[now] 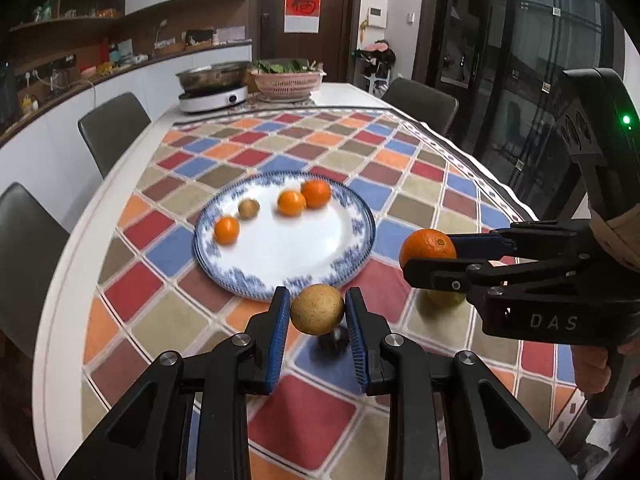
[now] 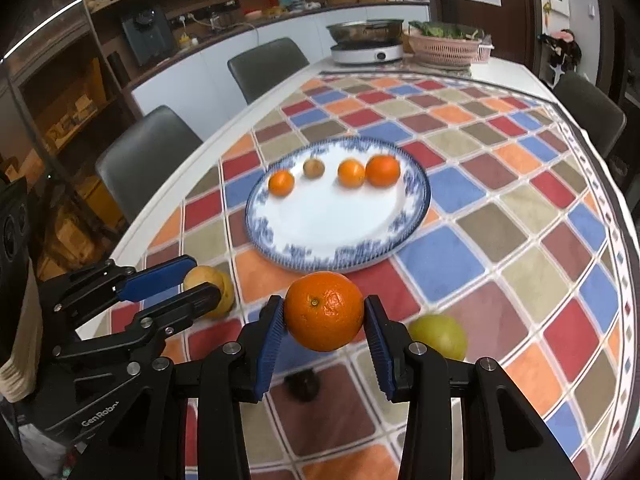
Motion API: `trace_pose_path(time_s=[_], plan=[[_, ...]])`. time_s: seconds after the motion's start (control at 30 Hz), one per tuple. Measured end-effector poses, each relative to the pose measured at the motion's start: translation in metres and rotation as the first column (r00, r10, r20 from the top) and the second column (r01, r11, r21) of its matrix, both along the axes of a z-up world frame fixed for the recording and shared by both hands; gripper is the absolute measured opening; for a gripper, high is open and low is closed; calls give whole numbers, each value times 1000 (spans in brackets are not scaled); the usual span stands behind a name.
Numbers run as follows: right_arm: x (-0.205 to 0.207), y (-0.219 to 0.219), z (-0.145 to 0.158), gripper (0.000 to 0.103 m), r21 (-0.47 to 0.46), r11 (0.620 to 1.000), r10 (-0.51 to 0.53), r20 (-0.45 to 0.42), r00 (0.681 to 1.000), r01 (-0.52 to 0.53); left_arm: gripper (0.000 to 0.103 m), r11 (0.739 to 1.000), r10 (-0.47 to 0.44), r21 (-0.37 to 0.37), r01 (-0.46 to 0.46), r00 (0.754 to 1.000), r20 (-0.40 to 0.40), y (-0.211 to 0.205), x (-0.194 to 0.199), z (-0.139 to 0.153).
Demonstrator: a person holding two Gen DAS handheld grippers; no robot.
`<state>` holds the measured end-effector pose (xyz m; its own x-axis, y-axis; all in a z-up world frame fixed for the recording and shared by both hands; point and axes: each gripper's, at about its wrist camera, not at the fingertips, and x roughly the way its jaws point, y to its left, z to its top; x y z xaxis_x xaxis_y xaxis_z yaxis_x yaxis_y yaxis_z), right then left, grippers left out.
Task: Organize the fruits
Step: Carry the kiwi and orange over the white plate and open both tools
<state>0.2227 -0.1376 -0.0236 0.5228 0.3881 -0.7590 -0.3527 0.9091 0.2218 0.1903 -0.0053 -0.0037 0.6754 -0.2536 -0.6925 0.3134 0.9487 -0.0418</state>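
Four fruits sit on the plate. The left gripper clamps a brownish fruit, the right gripper an orange; a green fruit, possibly a lime, waits on the counter.

White table under a chequered multicolour cloth. Grey chairs along its left edge, another at its right. Induction cooker with steel pot and pink basket of greens at its far end. Beyond, dark door with red poster; left, long counter under shelves; right, dark glass panels.
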Motion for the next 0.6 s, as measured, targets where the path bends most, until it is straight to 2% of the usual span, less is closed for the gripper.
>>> trace_pose_path(time_s=[0.33, 0.6], plan=[[39, 6, 24, 41, -26, 999, 25, 47, 999, -24, 29, 1000, -16, 0, 16, 1000, 20, 3, 41, 22], [78, 10, 25, 41, -21, 999, 32, 11, 999, -32, 29, 1000, -20, -9, 20, 1000, -13, 7, 84, 22]])
